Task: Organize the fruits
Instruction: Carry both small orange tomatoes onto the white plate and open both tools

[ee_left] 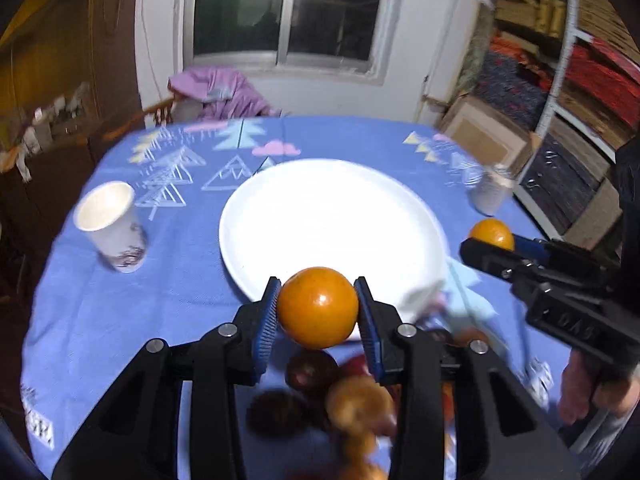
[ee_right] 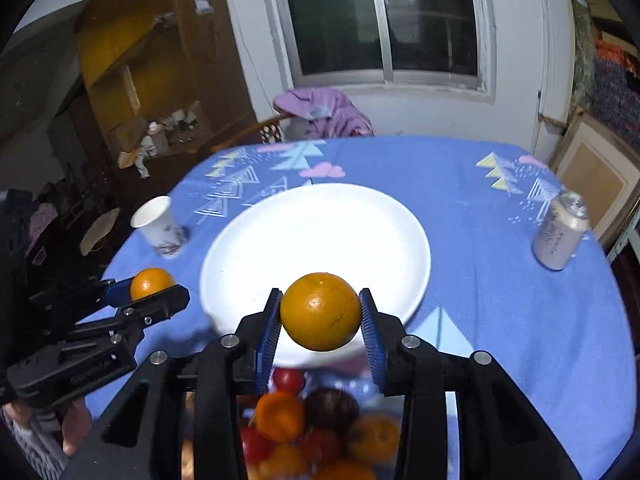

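Observation:
My left gripper (ee_left: 318,308) is shut on an orange (ee_left: 318,307), held in the air just over the near rim of a large white plate (ee_left: 320,216). My right gripper (ee_right: 320,312) is likewise shut on a second orange (ee_right: 320,311) above the same plate's (ee_right: 320,236) near edge. Each gripper shows in the other's view: the right one (ee_left: 486,242) with its orange (ee_left: 492,232) at the right, the left one (ee_right: 160,288) with its orange (ee_right: 151,282) at the left. Below the fingers lies a blurred heap of mixed fruits (ee_right: 316,428), orange, red and dark (ee_left: 344,396).
A blue patterned cloth (ee_left: 120,320) covers the table. A white paper cup (ee_left: 112,226) stands left of the plate, a pale can (ee_right: 560,232) to its right. A chair with purple clothing (ee_right: 324,114) is beyond the far edge. Shelves and boxes (ee_left: 560,100) are at the right.

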Demonstrator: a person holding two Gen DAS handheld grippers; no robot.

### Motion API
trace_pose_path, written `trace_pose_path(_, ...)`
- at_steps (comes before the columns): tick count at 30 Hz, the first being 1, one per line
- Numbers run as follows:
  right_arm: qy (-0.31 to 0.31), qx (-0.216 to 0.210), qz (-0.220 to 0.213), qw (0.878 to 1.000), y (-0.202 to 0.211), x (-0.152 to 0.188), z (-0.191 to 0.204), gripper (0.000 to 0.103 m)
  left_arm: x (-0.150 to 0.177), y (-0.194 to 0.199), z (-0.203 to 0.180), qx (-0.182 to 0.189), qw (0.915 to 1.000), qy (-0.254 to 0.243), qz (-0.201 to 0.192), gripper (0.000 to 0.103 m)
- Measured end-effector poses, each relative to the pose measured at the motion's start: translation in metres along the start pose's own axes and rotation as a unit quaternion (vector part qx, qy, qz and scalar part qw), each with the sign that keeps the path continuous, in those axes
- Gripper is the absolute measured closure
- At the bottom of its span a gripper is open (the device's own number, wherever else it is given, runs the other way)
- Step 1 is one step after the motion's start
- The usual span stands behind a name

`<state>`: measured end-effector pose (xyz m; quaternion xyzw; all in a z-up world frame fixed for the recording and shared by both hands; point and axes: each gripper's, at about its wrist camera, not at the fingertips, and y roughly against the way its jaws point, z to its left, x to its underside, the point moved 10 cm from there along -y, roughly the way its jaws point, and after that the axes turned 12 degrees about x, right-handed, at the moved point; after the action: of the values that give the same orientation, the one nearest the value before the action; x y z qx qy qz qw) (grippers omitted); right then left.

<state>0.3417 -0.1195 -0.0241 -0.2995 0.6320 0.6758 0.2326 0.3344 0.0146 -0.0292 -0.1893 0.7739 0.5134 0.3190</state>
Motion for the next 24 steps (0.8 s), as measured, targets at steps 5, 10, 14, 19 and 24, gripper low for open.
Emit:
trace_pose_path(5, -0.002, 0.0, 0.045, 0.999, -0.055, 0.011, 0.001, 0.064, 0.007, -0.048, 0.028, -0.019, 0.9989, 0.009, 0.041, 0.066)
trace_pose_path(10, 0.018, 0.01, 0.061, 0.998, -0.068, 0.022, 0.005, 0.063, 0.011, -0.063, 0.034, -0.013, 0.9986, 0.011, 0.051, 0.052)
trace_pose_path(14, 0.021, 0.019, 0.053, 0.998, -0.067, 0.019, 0.002, 0.058, 0.008, -0.06, 0.031, -0.012, 0.999, 0.0, 0.043, 0.036)
trace_pose_path(19, 0.006, 0.018, 0.019, 1.0, -0.038, 0.009, -0.002, 0.058, 0.006, -0.042, 0.032, -0.022, 0.9995, 0.006, 0.024, 0.035)
trace_pose_path(24, -0.013, 0.006, -0.077, 0.997, 0.045, -0.009, -0.01, 0.039, 0.0, 0.017, 0.033, -0.029, 0.9989, 0.012, -0.035, 0.025)
